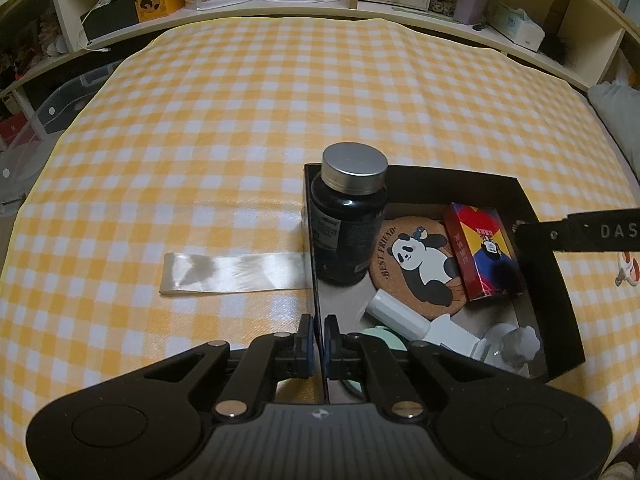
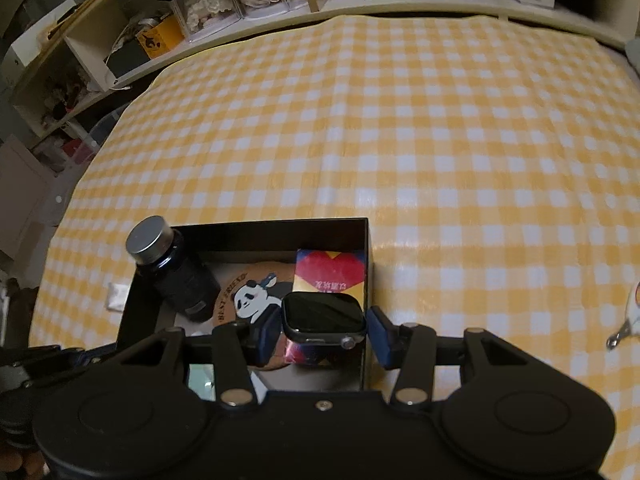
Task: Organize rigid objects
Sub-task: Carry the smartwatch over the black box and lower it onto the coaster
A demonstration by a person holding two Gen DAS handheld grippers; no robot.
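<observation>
On top of the yellow-and-white checked cloth sits a black shallow box, and that's where all the stuff is. The left gripper is pinched shut right on the box's left wall, one pad on either side of the thin edge.

The right gripper is over the right end of the box, pointing steeply down, with a dark smartwatch body clamped between its blue pads. The watch has no strap that I can see; its screen faces up, and the side with the crown and button faces back toward the camera. It's a rounded rectangle, barely longer one way than the other, so I can't really call a long axis on it.

Inside the box: a dark bottle with a silver cap stands upright in the far-left corner. Beside it a round cork coaster with a panda lies flat. A red, blue and yellow carton rests on the coaster's right side, long axis running front to back, directly under the watch. Nearer the left gripper there's a white tube lying diagonally.

A strip of clear tape lies on the cloth, left of the box.
</observation>
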